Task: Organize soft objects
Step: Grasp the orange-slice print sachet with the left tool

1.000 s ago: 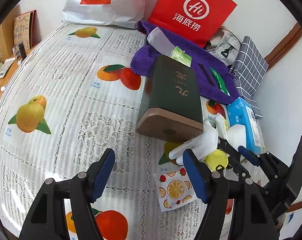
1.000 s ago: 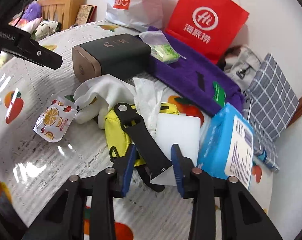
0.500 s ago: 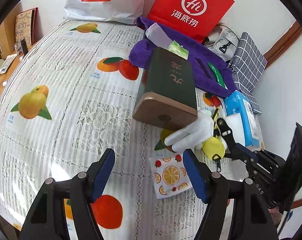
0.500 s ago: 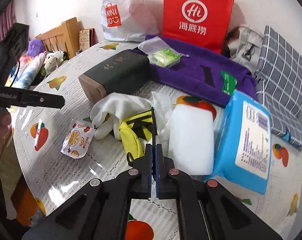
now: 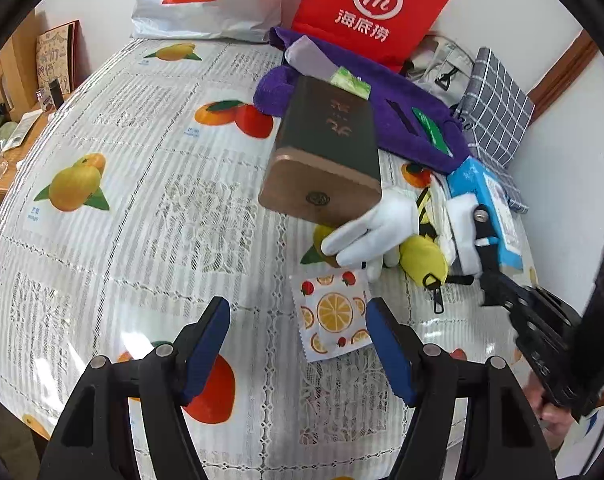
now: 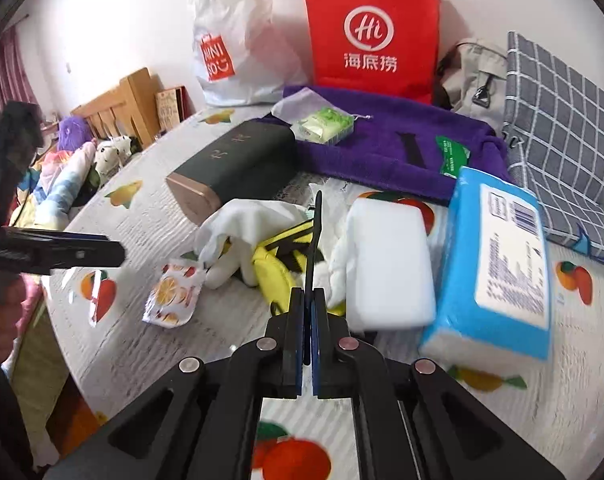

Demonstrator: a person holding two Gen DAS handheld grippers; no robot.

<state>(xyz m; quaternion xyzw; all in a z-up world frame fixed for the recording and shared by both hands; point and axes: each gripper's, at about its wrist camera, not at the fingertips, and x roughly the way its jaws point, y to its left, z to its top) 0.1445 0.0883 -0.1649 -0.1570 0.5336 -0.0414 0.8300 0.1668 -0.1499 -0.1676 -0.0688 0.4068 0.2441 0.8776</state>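
**Entry: black strap in grip, soft pile on the fruit-print table**

Right gripper (image 6: 306,300): jaws closed flat on a black strap (image 6: 314,236), seen edge-on and standing up between the pads. The strap appeared to run down into the yellow pouch (image 6: 274,270) in the pile just ahead.

Left gripper (image 5: 298,338): jaws wide apart, nothing between them, poised over the table (image 5: 150,216) with the orange-print sachet (image 5: 333,316) just beyond its right finger.

Soft items, clustered and touching: white glove (image 5: 365,232) lying against the front end of the dark green box (image 5: 329,148); yellow pouch beside it; white sponge block (image 6: 389,260); blue tissue pack (image 6: 497,256) to the right. Behind them, a purple towel (image 6: 381,148) carrying a green wipes packet (image 6: 323,126).

Step judged: pick-up of the yellow pouch by its strap, grasp made, lift not yet evident; the pouch rested among the pile.

Next move, judged: raise the strap so the pouch came free of the glove and sponge without dragging them, then carry it to its place. The destination could not be told from these views. The sachet lay within easy reach of the free left gripper.
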